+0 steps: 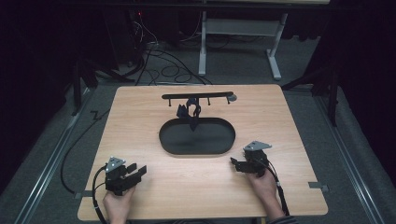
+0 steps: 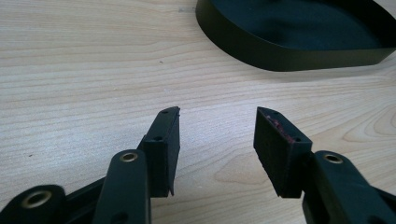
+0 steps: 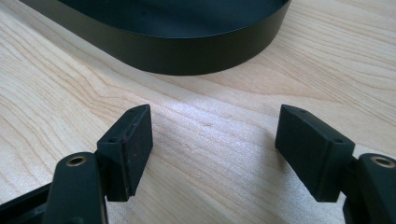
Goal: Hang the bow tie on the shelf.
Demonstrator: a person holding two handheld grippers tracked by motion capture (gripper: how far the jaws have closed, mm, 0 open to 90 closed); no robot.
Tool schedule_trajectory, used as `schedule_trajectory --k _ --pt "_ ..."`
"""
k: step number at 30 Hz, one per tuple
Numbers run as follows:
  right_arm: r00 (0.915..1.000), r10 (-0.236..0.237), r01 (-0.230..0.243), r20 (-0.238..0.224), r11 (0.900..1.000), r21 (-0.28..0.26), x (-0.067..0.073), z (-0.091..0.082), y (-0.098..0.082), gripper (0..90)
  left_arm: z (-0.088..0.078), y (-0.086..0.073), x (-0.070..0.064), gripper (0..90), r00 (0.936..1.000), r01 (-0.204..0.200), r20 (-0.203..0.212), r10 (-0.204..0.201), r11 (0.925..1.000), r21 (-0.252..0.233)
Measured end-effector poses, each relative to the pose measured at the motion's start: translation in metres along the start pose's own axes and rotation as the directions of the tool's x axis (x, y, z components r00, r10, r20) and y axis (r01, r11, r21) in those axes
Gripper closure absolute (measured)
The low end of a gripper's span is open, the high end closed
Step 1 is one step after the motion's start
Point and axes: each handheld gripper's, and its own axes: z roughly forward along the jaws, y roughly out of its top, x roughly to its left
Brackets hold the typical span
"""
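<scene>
Dark room, grey carpet, cables on the floor behind a pale wood-grain counter (image 1: 140, 196). At the counter's middle, a black oval shallow tray (image 1: 170, 144) with a low upright wall. Just behind the tray, a slim black rail on short posts (image 1: 198, 96) with a small grey disc at its right end; hanging from the rail's middle, a dark tangled bundle (image 1: 190, 112), too small and dark to make out, dipping over the tray's far rim.

Left tongs (image 1: 139, 171) at the near left of the counter, held in a hand, well apart from the tray and pointing toward it; jaws spread apart, bare wood between them, red smudges on one pad in the left gripper view (image 2: 217, 140). Right tongs (image 1: 235, 164) at the near right, just off the tray's right end, grey three-cornered plate on top; jaws spread wide, bare wood between them (image 3: 212, 149), tray wall close ahead.
</scene>
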Motion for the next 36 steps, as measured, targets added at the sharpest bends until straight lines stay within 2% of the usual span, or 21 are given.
schedule_trajectory --k 20,36 --pt "1.0 0.0 0.0 0.0 1.0 0.0 0.0 0.0 0.0 29.0 0.012 -0.005 0.007 50.4 0.9997 0.005 -0.025 -0.004 0.9997 0.026" --pt "1.0 0.0 0.0 0.0 1.0 0.0 0.0 0.0 0.0 29.0 0.02 -0.006 0.008 50.1 0.9983 -0.004 -0.058 0.006 0.9995 0.03"
